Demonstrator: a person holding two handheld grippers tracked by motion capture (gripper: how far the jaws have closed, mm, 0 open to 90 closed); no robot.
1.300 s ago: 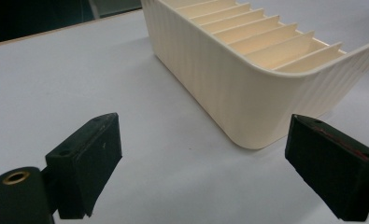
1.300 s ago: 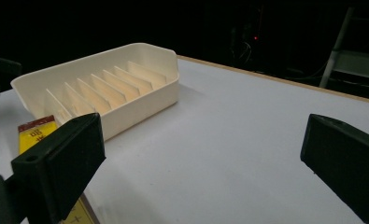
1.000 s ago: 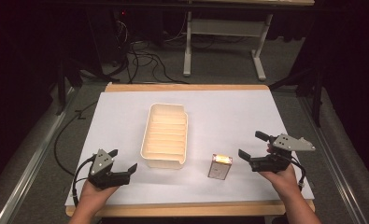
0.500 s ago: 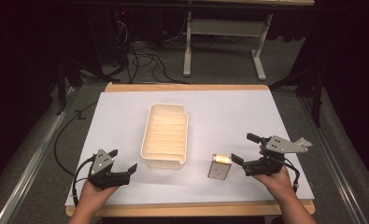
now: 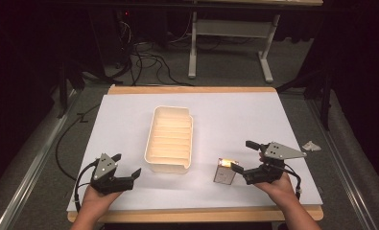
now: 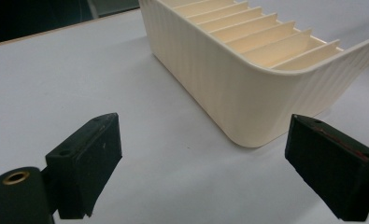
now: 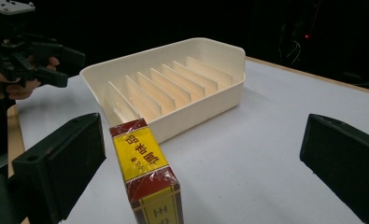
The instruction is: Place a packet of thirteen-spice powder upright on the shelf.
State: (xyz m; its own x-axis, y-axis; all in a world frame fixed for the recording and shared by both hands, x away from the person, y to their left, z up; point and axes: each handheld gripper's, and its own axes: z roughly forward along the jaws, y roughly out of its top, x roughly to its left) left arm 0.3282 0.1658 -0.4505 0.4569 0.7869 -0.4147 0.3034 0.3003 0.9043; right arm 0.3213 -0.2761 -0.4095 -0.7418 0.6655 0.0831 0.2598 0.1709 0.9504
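A cream tray (image 5: 170, 139) with several dividers sits mid-table, its compartments bare. A small red-and-yellow box (image 5: 224, 171) in shiny film lies just right of the tray's near end. My right gripper (image 5: 243, 156) is open beside the box's right side, not touching it. In the right gripper view the box (image 7: 145, 172) lies between the jaws of the right gripper (image 7: 203, 163), close to the left-hand one, with the tray (image 7: 173, 84) behind it. My left gripper (image 5: 127, 165) is open near the tray's front left corner. In its own view, the left gripper (image 6: 210, 163) faces the tray (image 6: 247, 70), holding nothing.
White paper covers the table (image 5: 254, 115), with a wooden edge (image 5: 192, 89) at the back. Cables (image 5: 144, 62) and a metal frame (image 5: 225, 28) are on the floor beyond. A crumpled white scrap (image 5: 312, 145) lies right of the table. The left hand's gripper (image 7: 23, 51) shows far off.
My right gripper has moved left and slightly toward the front edge, closing in on the box. The left gripper, box and tray have stayed put.
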